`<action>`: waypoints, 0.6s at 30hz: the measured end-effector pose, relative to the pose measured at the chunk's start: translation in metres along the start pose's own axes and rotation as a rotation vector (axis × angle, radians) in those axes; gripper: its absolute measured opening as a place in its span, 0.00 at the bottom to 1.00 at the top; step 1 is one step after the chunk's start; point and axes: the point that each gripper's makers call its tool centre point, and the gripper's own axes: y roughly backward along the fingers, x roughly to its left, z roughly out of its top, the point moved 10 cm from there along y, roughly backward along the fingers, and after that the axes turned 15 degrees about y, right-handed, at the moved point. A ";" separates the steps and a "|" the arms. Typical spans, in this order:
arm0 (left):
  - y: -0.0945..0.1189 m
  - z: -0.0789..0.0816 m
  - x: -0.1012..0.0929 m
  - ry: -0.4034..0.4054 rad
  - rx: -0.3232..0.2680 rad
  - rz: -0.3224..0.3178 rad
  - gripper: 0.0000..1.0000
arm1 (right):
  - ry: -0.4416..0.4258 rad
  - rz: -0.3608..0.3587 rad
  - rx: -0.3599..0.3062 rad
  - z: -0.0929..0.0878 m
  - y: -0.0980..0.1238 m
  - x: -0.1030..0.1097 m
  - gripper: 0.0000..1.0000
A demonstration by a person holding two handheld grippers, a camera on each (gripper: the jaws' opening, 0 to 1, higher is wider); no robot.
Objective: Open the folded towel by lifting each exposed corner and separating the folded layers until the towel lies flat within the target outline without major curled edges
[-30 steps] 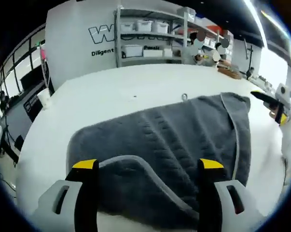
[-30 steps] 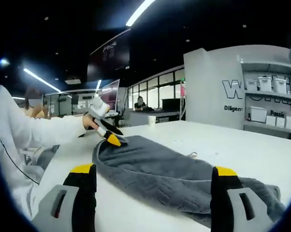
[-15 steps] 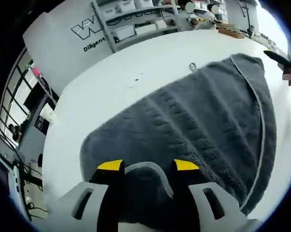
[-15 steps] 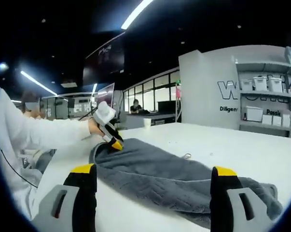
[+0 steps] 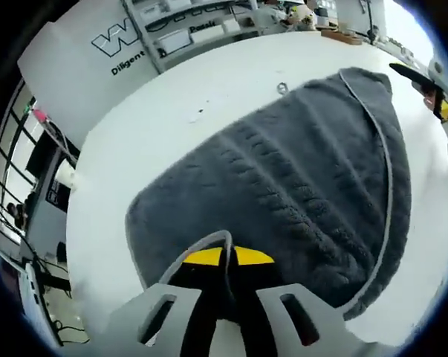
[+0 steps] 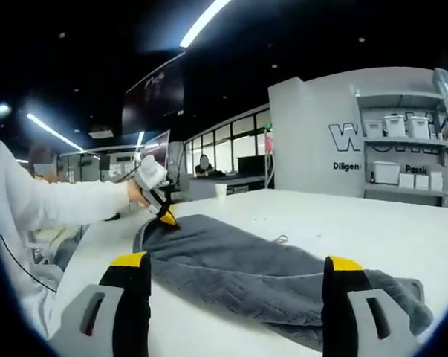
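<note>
A grey towel [image 5: 305, 178] lies folded on the white table [image 5: 171, 111], with a pale hem along its right edge. My left gripper [image 5: 227, 256] is shut on the towel's near corner, whose hem sticks up between the yellow tips. In the right gripper view the same towel [image 6: 246, 271] stretches across the table, and the left gripper [image 6: 163, 214] pinches its far corner. My right gripper [image 6: 237, 262] hangs open just above the near end of the towel, with nothing between its fingers. It also shows as the right gripper [image 5: 420, 78] beside the towel's far right corner.
A person's white sleeve [image 6: 53, 204] reaches in from the left. Shelves with white bins [image 6: 402, 145] and a lettered white wall [image 5: 127, 52] stand behind the table. A small hanging loop [image 5: 282, 88] lies at the towel's far edge. The table edge drops off at left [image 5: 79, 245].
My left gripper has dropped onto the towel's near corner and its jaws have gone from wide open to shut on the hem. The right gripper has barely moved.
</note>
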 end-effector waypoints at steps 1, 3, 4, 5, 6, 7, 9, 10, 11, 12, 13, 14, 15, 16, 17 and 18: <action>0.004 -0.002 0.000 -0.004 -0.003 0.002 0.03 | 0.000 0.000 0.000 0.000 0.000 0.000 0.96; 0.013 -0.006 0.002 -0.012 -0.019 0.013 0.03 | -0.001 -0.001 0.002 0.000 0.000 0.000 0.96; 0.018 -0.008 0.003 -0.006 -0.041 0.014 0.03 | 0.000 -0.001 0.003 0.000 0.000 0.000 0.96; 0.021 -0.009 0.004 0.003 -0.057 0.011 0.03 | 0.000 -0.002 0.003 0.000 0.000 0.000 0.95; 0.025 -0.012 0.005 0.014 -0.077 0.006 0.03 | 0.000 -0.001 0.004 0.000 0.000 0.000 0.95; 0.030 -0.016 0.006 0.028 -0.096 0.003 0.03 | 0.001 0.000 0.004 -0.001 0.000 0.000 0.95; 0.039 -0.027 0.009 0.058 -0.138 0.000 0.03 | 0.004 -0.001 0.007 -0.001 0.000 -0.001 0.95; 0.041 -0.031 0.010 0.079 -0.158 0.001 0.03 | 0.004 -0.002 0.007 -0.001 0.000 -0.001 0.95; 0.044 -0.036 0.012 0.094 -0.181 -0.006 0.03 | 0.001 -0.003 0.005 -0.001 0.000 -0.001 0.95; 0.046 -0.040 0.013 0.112 -0.197 -0.010 0.03 | -0.001 -0.003 0.004 -0.001 0.000 -0.001 0.94; 0.051 -0.052 0.016 0.156 -0.231 -0.014 0.03 | -0.004 -0.005 0.003 -0.001 0.001 -0.002 0.94; 0.052 -0.055 0.016 0.161 -0.236 -0.014 0.03 | -0.006 -0.007 0.004 -0.002 0.001 -0.003 0.94; 0.056 -0.065 0.020 0.195 -0.265 -0.008 0.03 | -0.007 -0.010 0.005 -0.002 0.001 -0.003 0.94; 0.058 -0.073 0.022 0.215 -0.280 -0.007 0.03 | -0.010 -0.012 0.006 -0.003 0.001 -0.004 0.94; 0.061 -0.084 0.024 0.243 -0.293 -0.002 0.03 | -0.013 -0.014 0.006 -0.003 0.001 -0.005 0.94; 0.063 -0.091 0.025 0.256 -0.299 -0.004 0.03 | -0.015 -0.015 0.006 -0.004 0.001 -0.006 0.94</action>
